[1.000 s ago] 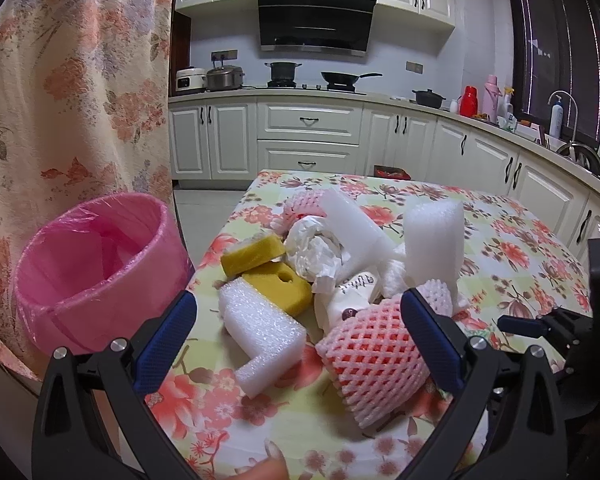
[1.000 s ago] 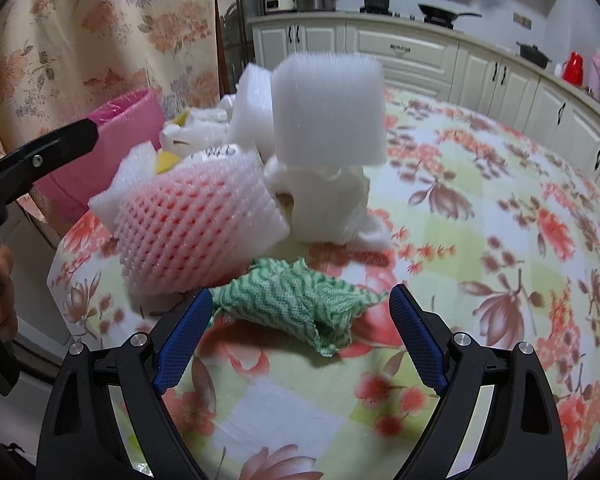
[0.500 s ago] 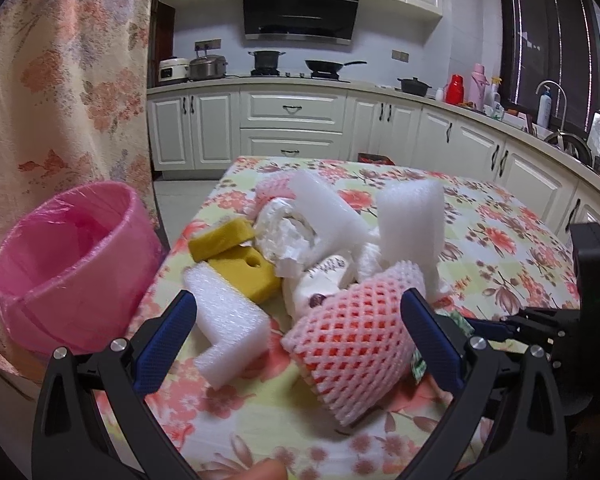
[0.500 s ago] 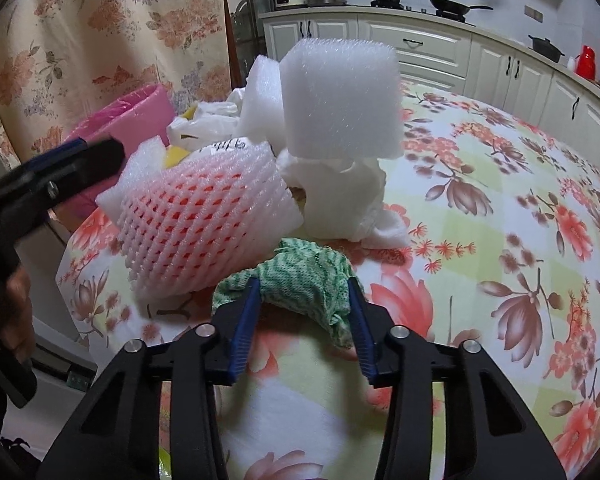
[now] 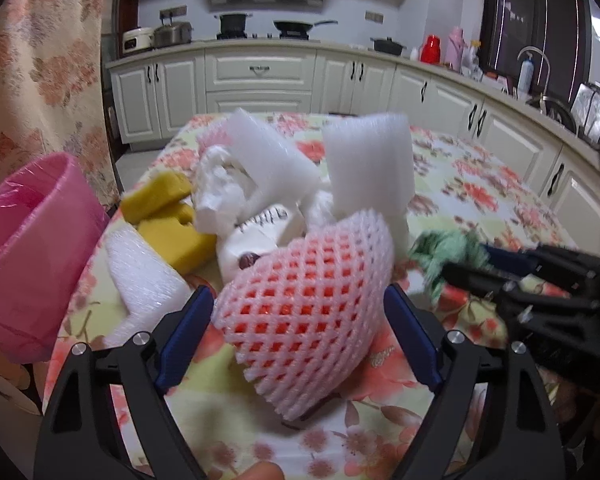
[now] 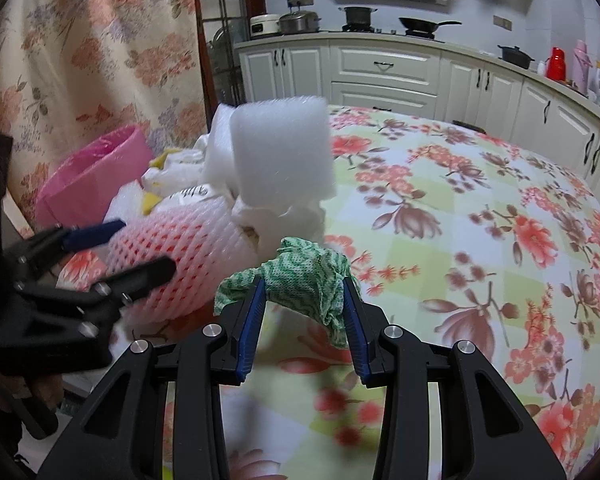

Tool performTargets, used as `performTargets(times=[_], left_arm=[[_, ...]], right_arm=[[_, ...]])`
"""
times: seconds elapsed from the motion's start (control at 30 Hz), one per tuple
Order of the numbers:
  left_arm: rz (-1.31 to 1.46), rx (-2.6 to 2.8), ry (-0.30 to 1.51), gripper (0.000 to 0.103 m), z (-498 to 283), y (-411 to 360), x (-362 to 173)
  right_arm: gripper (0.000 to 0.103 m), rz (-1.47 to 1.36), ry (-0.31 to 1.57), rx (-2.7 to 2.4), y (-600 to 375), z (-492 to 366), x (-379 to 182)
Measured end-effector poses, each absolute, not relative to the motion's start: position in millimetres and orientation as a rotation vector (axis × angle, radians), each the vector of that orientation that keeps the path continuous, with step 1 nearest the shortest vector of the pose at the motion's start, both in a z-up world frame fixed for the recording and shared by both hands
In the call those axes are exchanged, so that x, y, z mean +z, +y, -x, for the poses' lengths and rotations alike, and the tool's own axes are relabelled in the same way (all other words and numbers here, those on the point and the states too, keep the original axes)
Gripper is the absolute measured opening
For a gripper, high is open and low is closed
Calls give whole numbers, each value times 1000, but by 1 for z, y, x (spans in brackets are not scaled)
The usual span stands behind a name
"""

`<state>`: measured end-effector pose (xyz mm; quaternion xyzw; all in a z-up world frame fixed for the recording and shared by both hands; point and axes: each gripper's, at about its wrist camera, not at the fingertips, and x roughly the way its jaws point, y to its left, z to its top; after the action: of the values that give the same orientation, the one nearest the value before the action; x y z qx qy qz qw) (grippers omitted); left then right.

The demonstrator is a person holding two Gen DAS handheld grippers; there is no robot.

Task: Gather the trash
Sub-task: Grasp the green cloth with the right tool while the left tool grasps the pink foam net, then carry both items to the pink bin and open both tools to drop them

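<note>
A: What has the right tool [image 6: 304, 300] got?
B: Its blue pads pinch a crumpled green cloth [image 6: 300, 276], and the jaws are closing further on it. The cloth hangs between them above the flowered counter [image 6: 480, 208].
A: And the left tool [image 5: 298, 320]?
B: Its jaws are closing around the pink foam net [image 5: 308, 304], one pad either side at nine and three o'clock; I can't tell whether they press it yet.
A: The rest of the trash?
B: Piled beyond the net toward twelve o'clock: white foam block [image 5: 368, 168], yellow sponge pieces [image 5: 168, 216], a white foam strip [image 5: 140, 276] at ten.
A: The bin?
B: The pink bin [image 5: 32, 248] stands off the counter's edge at nine o'clock.
</note>
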<state>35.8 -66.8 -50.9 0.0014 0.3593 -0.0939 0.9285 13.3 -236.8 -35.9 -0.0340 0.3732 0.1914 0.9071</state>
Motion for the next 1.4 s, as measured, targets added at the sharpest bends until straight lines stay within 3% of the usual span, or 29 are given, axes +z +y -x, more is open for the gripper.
performTargets(times=[0.17,0.23,0.3,1.0,1.4], left_arm=[[-5,-216,786,53,-42,-71,-61],[1,-244,795,37,-43,-71,-61],[10,-262,794,34,-41,-69,-59],[73,-230,628,33,-22,-36,17],[103,-55,507,33,-22,40,64]], right_arm=[[37,51,753,376,-247,-16,-31],[37,45,748,369,-249,-16,-30],[37,38,740,362,-252,-16,-29],[37,28,641,358,-252,-13,15],[38,56,565,440,-203,-31,55]])
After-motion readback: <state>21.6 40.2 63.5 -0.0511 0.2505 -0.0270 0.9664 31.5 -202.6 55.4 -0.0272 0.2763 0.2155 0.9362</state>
